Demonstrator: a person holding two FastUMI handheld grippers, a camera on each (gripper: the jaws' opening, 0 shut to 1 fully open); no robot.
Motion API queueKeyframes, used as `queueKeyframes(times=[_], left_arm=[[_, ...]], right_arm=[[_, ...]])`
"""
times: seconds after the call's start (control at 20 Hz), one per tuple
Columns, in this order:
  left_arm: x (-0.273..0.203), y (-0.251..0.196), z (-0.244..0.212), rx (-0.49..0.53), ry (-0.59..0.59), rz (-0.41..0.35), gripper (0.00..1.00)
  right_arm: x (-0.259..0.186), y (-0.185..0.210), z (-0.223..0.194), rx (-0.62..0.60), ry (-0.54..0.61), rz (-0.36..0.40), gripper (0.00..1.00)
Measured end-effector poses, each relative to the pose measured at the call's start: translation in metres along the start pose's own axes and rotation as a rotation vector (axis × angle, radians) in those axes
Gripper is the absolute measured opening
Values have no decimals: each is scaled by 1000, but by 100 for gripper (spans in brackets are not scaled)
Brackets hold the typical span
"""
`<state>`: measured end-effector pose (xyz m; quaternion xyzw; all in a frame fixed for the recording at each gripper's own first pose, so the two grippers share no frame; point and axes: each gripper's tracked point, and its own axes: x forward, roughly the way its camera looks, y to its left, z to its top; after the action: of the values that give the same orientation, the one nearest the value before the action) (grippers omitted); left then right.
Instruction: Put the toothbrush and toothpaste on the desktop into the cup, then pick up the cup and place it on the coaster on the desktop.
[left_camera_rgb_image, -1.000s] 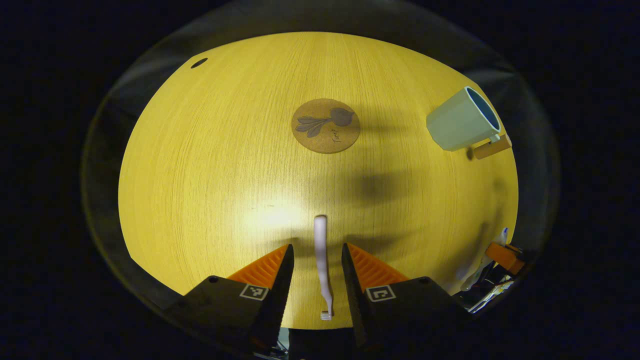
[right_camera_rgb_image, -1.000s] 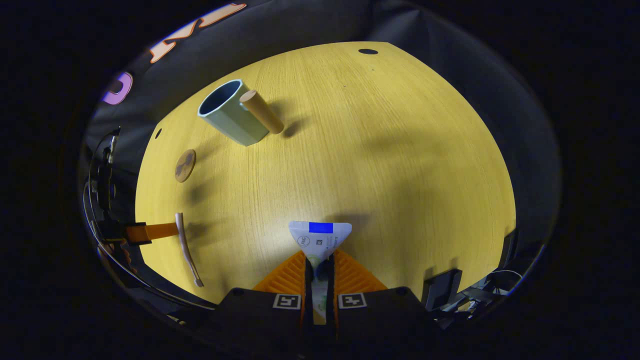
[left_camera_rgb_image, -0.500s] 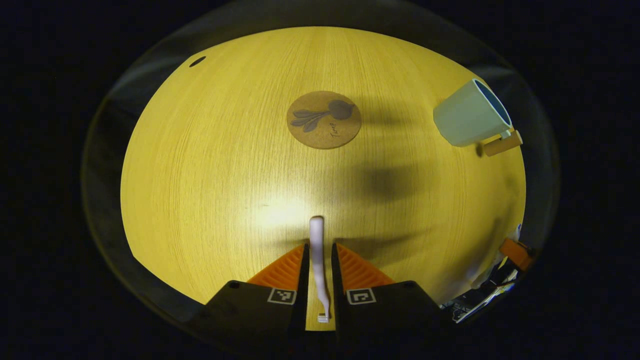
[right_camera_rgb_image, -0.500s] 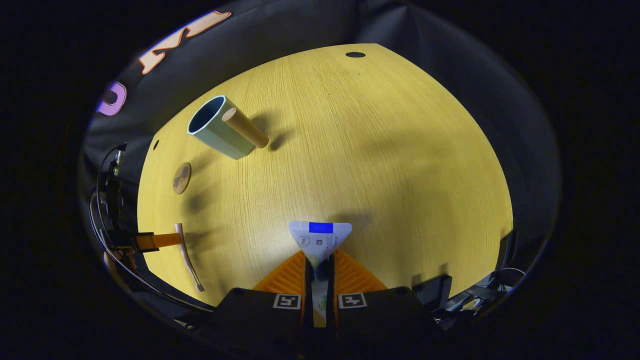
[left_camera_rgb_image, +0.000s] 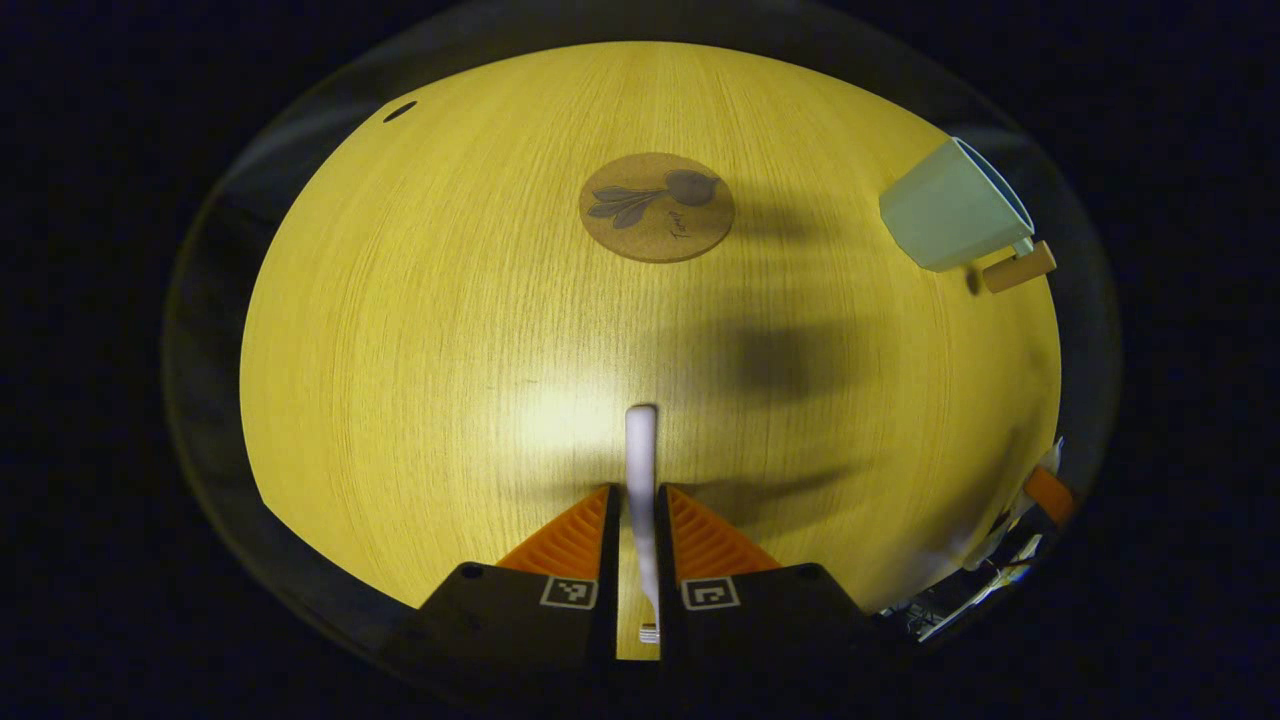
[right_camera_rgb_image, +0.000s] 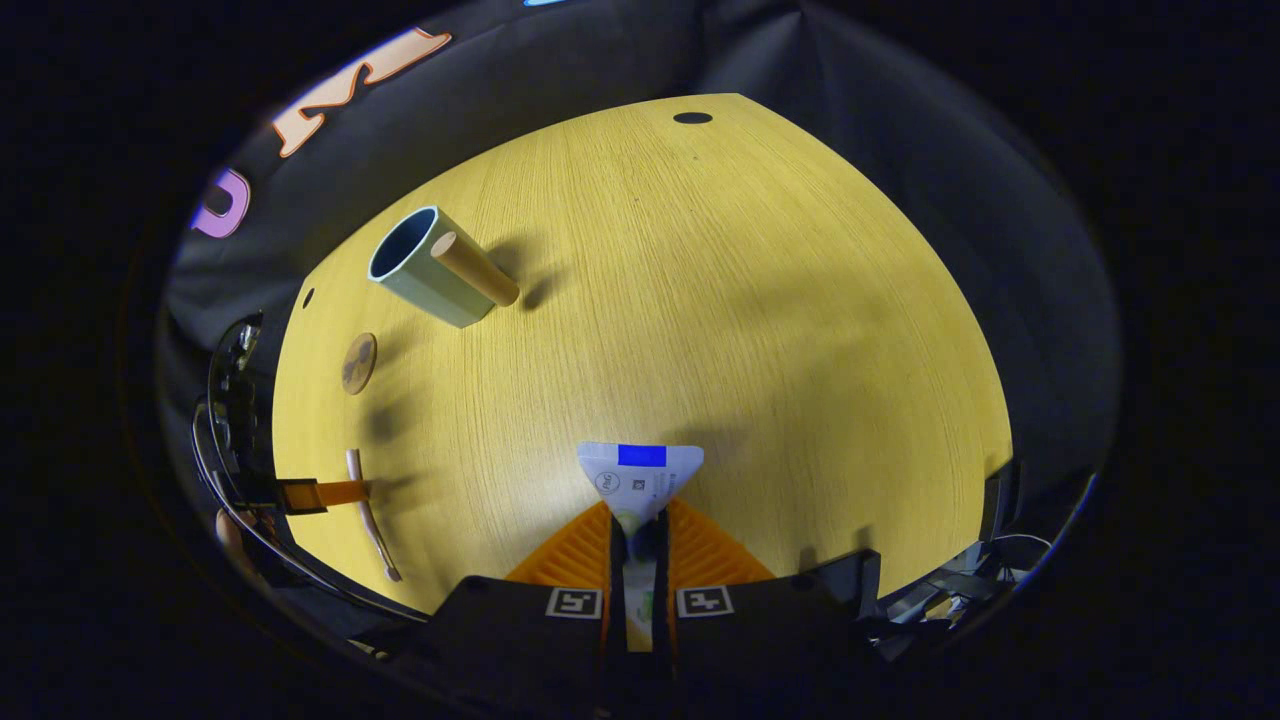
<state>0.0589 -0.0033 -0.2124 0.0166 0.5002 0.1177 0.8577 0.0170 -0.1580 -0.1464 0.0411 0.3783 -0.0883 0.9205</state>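
In the left gripper view my left gripper is shut on the pale pink toothbrush, handle end pointing forward, bristle head back between the fingers. A round cork coaster lies ahead, and the pale green cup with a wooden handle stands at the far right. In the right gripper view my right gripper is shut on the white toothpaste tube, its flat crimped end fanning forward. The cup stands ahead to the left, the coaster beyond it, and the left gripper holds the toothbrush at the far left.
The yellow wooden desktop has a dark cable hole near its far edge and another near the far left. Black cloth walls surround the desk. The right gripper's fingers peek in at the lower right of the left gripper view.
My left gripper closed from open onto the toothbrush and rose with it. My right gripper, holding the toothpaste throughout, also rose, so the desk looks farther away.
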Motion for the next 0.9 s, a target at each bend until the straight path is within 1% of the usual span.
queueKeyframes(times=[0.05,0.1,0.25,0.3,0.35,0.45,0.6,0.8,0.9], left_arm=[[2,4,1,3,2,1,7],[2,5,4,15,3,-2,5],[3,5,4,35,-9,-11,1],[3,5,6,35,-20,-20,2],[4,3,5,27,-30,-35,0],[0,2,7,9,-60,-61,0],[-8,2,15,-6,-120,-89,0],[-34,-1,35,12,-217,-128,0],[-50,-4,54,50,-285,-145,0]], right_arm=[[0,0,-1,-2,1,2,12],[-2,-1,-2,-3,-1,3,13],[-3,0,-3,-5,-4,8,13],[-4,0,-3,-6,-8,9,13],[-5,1,-2,-4,-13,12,13],[-6,4,2,3,-32,17,12],[-13,12,14,5,-92,35,12],[-26,31,33,45,-180,65,13],[-37,48,48,69,-248,96,13]])
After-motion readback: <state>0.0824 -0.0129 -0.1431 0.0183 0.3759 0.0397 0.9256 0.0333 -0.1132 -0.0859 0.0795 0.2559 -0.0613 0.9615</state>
